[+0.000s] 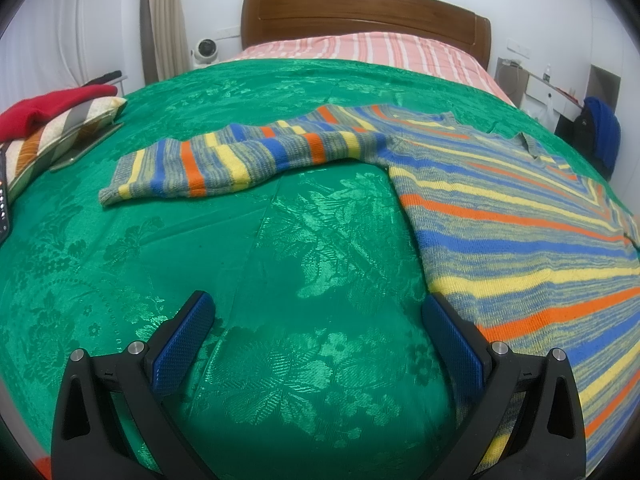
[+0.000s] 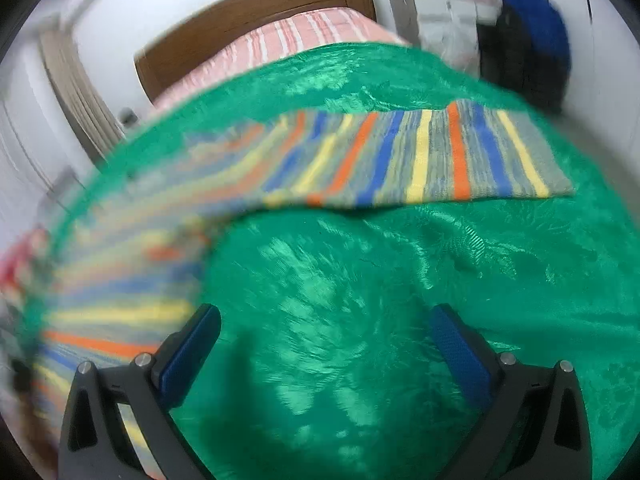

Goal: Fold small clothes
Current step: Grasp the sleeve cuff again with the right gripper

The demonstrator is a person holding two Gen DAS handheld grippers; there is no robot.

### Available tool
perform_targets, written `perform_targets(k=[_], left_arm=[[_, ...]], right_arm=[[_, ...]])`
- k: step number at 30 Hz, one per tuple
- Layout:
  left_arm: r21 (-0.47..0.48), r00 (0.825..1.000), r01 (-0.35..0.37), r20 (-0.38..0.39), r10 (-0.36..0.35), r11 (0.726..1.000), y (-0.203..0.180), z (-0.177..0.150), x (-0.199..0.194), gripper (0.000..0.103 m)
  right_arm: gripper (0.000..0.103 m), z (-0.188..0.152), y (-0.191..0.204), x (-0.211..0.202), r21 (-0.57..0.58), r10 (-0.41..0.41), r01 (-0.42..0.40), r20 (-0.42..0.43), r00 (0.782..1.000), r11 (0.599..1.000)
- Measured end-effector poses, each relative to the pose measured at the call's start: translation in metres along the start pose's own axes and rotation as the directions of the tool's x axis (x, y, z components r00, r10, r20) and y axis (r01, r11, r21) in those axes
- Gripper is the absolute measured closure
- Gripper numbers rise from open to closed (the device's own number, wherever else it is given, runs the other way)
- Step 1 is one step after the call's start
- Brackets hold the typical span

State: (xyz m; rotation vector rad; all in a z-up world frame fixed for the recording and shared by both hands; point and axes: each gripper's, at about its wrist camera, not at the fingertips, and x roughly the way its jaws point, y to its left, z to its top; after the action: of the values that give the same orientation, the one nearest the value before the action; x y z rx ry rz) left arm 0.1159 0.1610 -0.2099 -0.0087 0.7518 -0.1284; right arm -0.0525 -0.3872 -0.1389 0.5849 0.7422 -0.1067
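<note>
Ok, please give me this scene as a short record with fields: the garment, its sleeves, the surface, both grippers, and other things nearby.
garment: striped knit sweater, spread flat, not yet folded
left sleeve: stretched sideways
right sleeve: stretched sideways
surface: green bedspread over a bed with a wooden headboard
left gripper: open, empty, beside the sweater's edge
right gripper: open, empty, view blurred
nearby: striped pillow with a red garment on it

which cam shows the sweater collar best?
Left wrist: the striped sweater is sharp there and its collar is visible. The right wrist view is motion-blurred; it shows one sleeve and smeared body, no discernible collar.
</note>
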Motion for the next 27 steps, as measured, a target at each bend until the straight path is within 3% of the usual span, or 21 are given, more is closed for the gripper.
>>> perform_targets(k=[3,6,10,15,19,22,23,25,27], left_arm=[[0.000,1.000,-0.001,0.000,0.001,1.000,0.000,0.000,0.000,0.000],[0.001,1.000,-0.004,0.000,0.004,1.000,0.001,0.001,0.000,0.000],[0.002,1.000,-0.007,0.001,0.007,1.000,0.001,0.001,0.000,0.000],[0.002,1.000,-0.017,0.004,0.017,1.000,-0.001,0.000,0.000,0.000],[0.003,1.000,-0.021,0.006,0.021,1.000,-0.001,0.000,0.000,0.000],[0.004,1.000,-0.023,0.007,0.023,1.000,-0.001,0.000,0.000,0.000],[0.004,1.000,-0.022,0.006,0.022,1.000,-0.001,-0.001,0.000,0.000],[0.003,1.000,-0.021,0.006,0.021,1.000,-0.001,-0.001,0.000,0.000],[0.004,1.000,-0.022,0.007,0.022,1.000,0.000,0.000,0.001,0.000]], right_arm=[[0.000,0.029,-0.045,-0.041,0.206,0.070,-0.089,0.098,0.993,0.974],[0.000,0.056,-0.101,-0.064,0.392,0.062,-0.117,0.149,0.987,0.912],[0.003,0.083,-0.145,-0.054,0.463,0.061,-0.115,0.130,0.990,0.879],[0.028,0.101,-0.174,-0.009,0.506,0.088,-0.081,0.010,0.996,0.859],[0.050,0.109,-0.175,0.025,0.454,0.060,0.005,-0.129,0.990,0.891],[0.081,0.112,-0.172,0.035,0.364,-0.047,0.132,-0.233,0.971,0.922],[0.100,0.111,-0.171,0.037,0.351,-0.071,0.158,-0.247,0.966,0.923],[0.101,0.111,-0.167,0.031,0.332,-0.112,0.191,-0.242,0.964,0.924],[0.102,0.114,-0.160,0.021,0.253,-0.252,0.304,-0.219,0.943,0.918]])
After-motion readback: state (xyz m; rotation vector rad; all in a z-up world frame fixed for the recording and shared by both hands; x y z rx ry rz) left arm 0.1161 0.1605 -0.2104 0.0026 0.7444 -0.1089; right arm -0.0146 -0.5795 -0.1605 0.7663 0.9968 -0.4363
